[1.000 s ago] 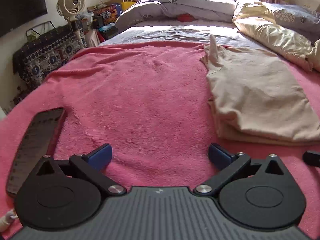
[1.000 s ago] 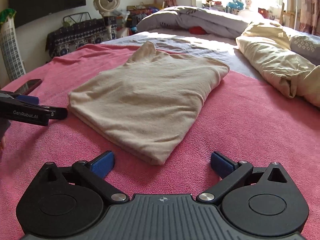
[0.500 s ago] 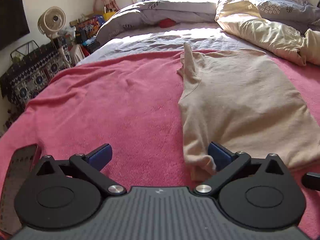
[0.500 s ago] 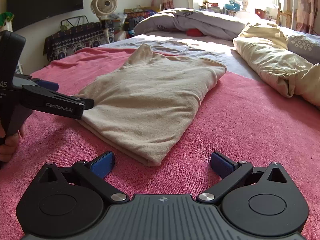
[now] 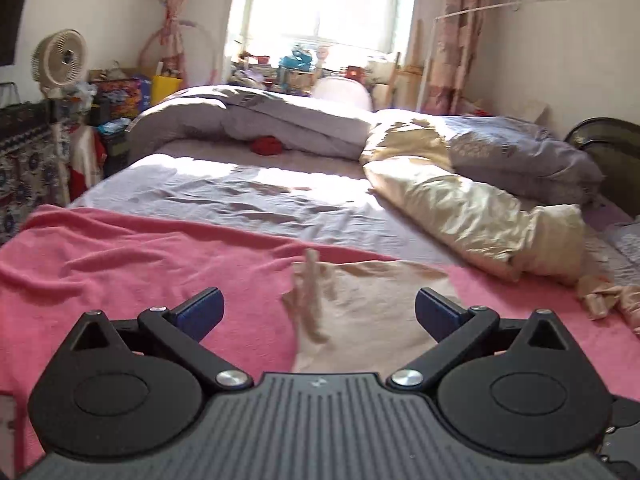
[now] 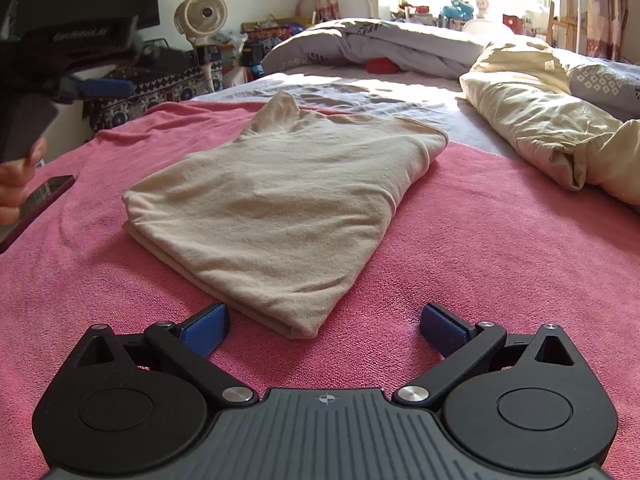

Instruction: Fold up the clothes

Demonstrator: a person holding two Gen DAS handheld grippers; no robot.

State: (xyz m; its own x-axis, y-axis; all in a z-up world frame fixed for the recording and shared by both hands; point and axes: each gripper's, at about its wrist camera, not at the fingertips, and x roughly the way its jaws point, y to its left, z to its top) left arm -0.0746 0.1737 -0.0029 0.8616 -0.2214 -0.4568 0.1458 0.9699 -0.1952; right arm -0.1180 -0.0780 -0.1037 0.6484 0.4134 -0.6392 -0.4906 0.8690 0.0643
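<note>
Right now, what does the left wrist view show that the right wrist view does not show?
Only the left wrist view shows a crumpled beige garment at the right edge of the pink blanket, and the left gripper open from its own side.

Only the right wrist view shows the dark phone on the blanket, the person's hand, the folded beige garment whole, and the right gripper open near its corner.

Both show the blanket, the folded garment, the fan and the cream pillow.
</note>
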